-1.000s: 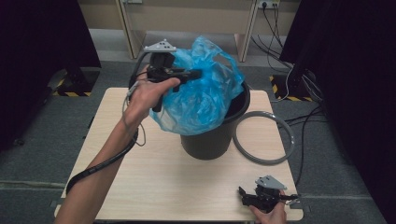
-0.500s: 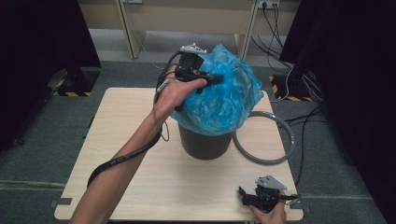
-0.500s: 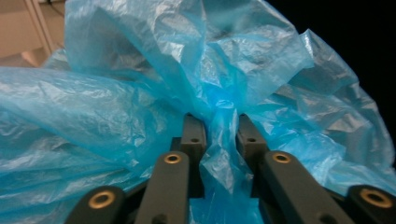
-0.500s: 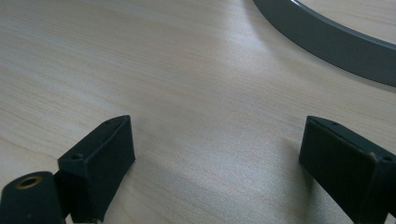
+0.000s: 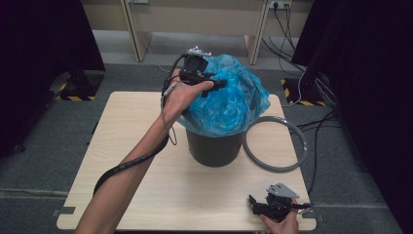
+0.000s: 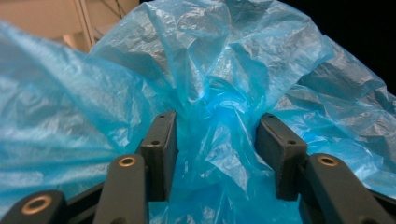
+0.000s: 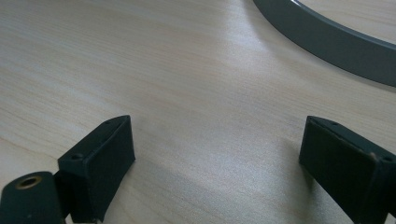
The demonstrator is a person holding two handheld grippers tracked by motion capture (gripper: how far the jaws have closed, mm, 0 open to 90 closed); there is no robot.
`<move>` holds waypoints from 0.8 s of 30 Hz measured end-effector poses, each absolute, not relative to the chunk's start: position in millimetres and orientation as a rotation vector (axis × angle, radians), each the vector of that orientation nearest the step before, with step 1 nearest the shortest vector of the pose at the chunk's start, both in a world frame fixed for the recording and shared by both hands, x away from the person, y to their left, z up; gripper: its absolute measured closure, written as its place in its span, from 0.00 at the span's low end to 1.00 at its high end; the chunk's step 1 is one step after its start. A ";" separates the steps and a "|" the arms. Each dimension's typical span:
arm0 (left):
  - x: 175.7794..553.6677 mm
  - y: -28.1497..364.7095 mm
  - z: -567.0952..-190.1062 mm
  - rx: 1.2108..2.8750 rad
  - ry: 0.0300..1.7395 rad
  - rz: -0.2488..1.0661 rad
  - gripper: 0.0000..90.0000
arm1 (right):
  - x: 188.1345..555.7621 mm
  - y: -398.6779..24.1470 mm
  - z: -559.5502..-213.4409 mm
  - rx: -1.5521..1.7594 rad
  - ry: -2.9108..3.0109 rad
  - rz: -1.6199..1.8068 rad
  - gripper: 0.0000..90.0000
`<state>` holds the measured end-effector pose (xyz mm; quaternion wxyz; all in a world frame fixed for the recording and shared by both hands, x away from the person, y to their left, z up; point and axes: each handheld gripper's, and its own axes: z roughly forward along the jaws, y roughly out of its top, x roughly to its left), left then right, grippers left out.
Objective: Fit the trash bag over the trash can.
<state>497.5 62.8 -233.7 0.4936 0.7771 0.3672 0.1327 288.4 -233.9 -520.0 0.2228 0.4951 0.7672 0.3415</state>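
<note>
A crumpled blue plastic bag [image 5: 231, 100] billows out of a dark round bin [image 5: 214, 146] at the middle of the table. My left gripper [image 5: 219, 87] is at the bag's upper left, pointing right into it. In the left gripper view its jaws have just been opening and stand apart, with a bunched fold of the bag [image 6: 219, 121] loose between them. My right gripper [image 5: 253, 204] rests near the table's front right edge. Its jaws are wide open over bare wood [image 7: 217, 149], with nothing between them.
A grey ring [image 5: 275, 146] lies flat on the wooden table [image 5: 136, 131], right of the bin; its arc [image 7: 327, 42] shows ahead of the right gripper. The left gripper's cable hangs along the forearm. Dark curtains and floor cables surround the table.
The left hand has moved right along the top of the bag and sunk a little. Its jaws have opened off the plastic. The right gripper has stayed put.
</note>
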 end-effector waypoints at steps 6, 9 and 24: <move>498.8 51.1 -242.8 1.963 0.894 0.332 0.55 | 288.4 -233.8 -519.8 1.368 2.117 0.940 0.12; 493.4 44.0 -243.0 1.974 0.854 0.322 0.51 | 288.5 -233.9 -519.8 1.366 2.118 0.940 0.12; 480.1 66.7 -236.4 1.896 0.838 0.309 0.38 | 288.2 -233.1 -520.2 1.373 2.115 0.945 0.12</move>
